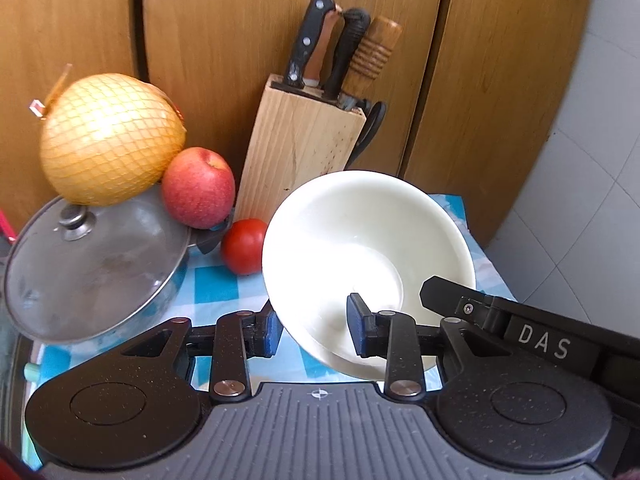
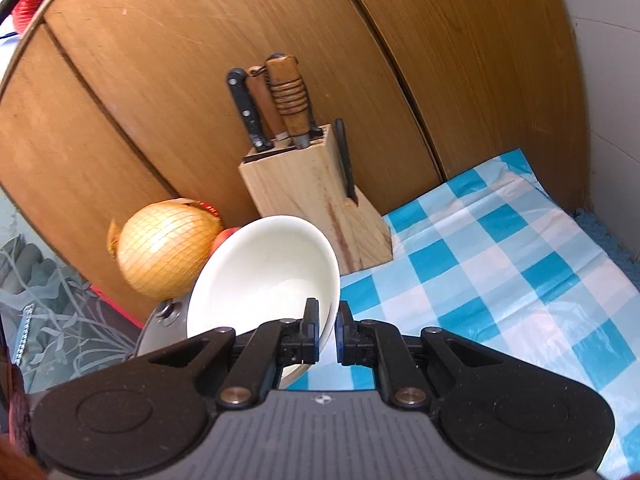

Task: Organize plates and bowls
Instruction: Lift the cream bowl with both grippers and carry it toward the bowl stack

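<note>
Left wrist view: the left gripper (image 1: 316, 326) sits at the bottom centre, its two blue pads standing apart with the near wall of one white bowl (image 1: 360, 240) between them; one pad (image 1: 356, 316) is inside the bowl, the other outside, and a gap shows, so they do not press on it. The bowl is tilted, centre right of the frame. The tip of the right gripper (image 1: 444, 288) reaches in from the lower right at the bowl's rim. At left lies one lidded pan (image 1: 92, 264), with one netted pomelo (image 1: 112, 140) on its lid and one red apple (image 1: 198, 186) beside it. One tomato (image 1: 244, 246) sits on the blue-checked cloth (image 1: 216, 284) between pan and bowl. Behind stands one wooden knife block (image 1: 300, 148) with four handles showing and a pair of scissors at its side, against wooden cabinet doors (image 1: 240, 20).

Right wrist view: the right gripper (image 2: 328, 328) is at bottom centre, its pads clamped on the bowl's (image 2: 260, 272) right-hand rim. The bowl is left of centre, tilted. The pomelo (image 2: 168, 248) is at left, the knife block (image 2: 316, 200) in the centre, the cloth (image 2: 500, 272) fills the right.
</note>
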{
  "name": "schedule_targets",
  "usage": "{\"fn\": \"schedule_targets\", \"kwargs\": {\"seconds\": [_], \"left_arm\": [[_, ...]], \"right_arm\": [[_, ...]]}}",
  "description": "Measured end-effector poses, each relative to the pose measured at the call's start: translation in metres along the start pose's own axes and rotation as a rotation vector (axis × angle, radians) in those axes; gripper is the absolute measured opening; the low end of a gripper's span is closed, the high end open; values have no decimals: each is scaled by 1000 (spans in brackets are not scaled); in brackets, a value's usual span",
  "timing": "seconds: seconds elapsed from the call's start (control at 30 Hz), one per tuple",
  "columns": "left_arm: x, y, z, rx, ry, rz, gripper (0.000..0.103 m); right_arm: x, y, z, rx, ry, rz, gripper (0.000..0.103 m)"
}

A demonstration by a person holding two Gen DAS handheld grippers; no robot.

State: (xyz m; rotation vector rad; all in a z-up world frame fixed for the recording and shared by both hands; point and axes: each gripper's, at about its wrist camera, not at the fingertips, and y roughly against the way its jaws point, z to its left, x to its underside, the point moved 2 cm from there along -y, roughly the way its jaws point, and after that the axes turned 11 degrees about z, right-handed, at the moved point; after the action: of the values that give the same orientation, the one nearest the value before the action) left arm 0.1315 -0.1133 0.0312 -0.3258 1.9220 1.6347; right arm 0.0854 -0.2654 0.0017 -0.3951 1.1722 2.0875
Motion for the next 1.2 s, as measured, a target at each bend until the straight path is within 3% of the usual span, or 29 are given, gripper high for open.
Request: {"fn": "schedule_targets", "kwargs": {"seconds": [0.6, 1.2], "left_arm": [[69, 43, 24, 38, 75, -21, 43], [104, 62, 30, 25, 100, -37, 44]], "right_arm": [[63, 23, 30, -23, 79, 37, 10], [93, 32, 38, -33, 118, 78, 11]]}}
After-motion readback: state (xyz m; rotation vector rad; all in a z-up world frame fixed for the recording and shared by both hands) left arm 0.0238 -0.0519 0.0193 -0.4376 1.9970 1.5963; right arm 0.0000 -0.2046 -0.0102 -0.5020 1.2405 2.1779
